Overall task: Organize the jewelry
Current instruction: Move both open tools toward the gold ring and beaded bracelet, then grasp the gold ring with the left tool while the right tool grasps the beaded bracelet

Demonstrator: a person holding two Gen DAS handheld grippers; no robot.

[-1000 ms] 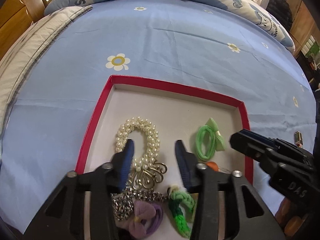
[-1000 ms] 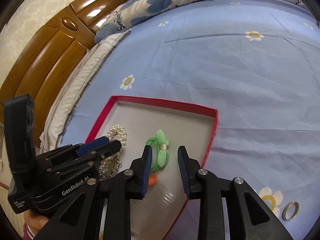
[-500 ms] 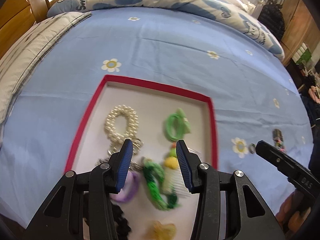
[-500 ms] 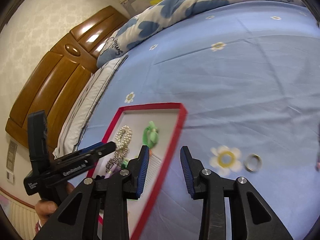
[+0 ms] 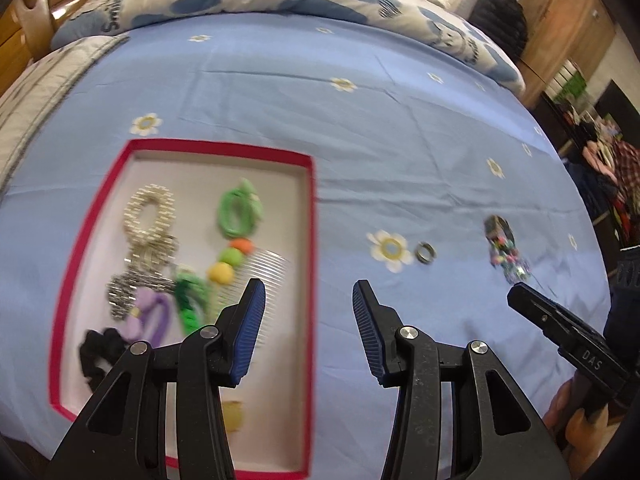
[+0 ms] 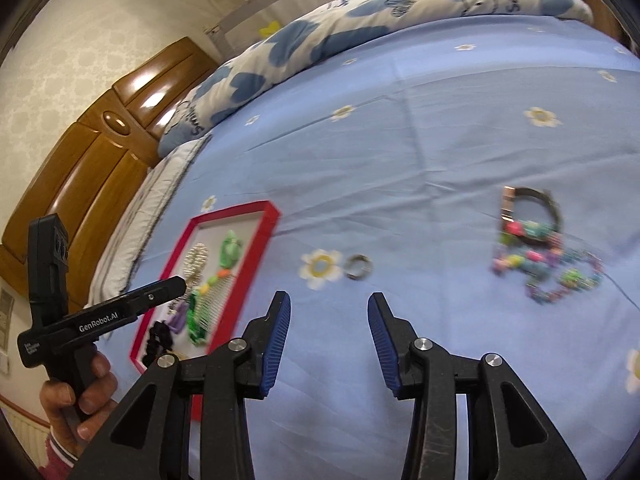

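Blue flowered bedsheet [image 6: 420, 152] covers the whole work surface, and on it the red-rimmed tray [image 5: 310, 264] serves as the landmark. Inside the tray already lie a pearl bracelet [image 5: 150, 210], green hair ties, a comb and other pieces (blurred). Outside it, to its right, a ring [image 6: 358, 267] and, farther off, a beaded bracelet [image 6: 544, 264] remain unsorted. Both the left gripper [image 5: 308, 330] and right gripper [image 6: 328, 340] hover spread and empty, so the job seems mostly done.

I'm working in a home bedroom: a bed [image 6: 420, 152] under a blue daisy-print sheet, a heart-patterned duvet [image 6: 320, 36] at twelve o'clock, a carved wooden headboard [image 6: 92, 160] at nine o'clock.
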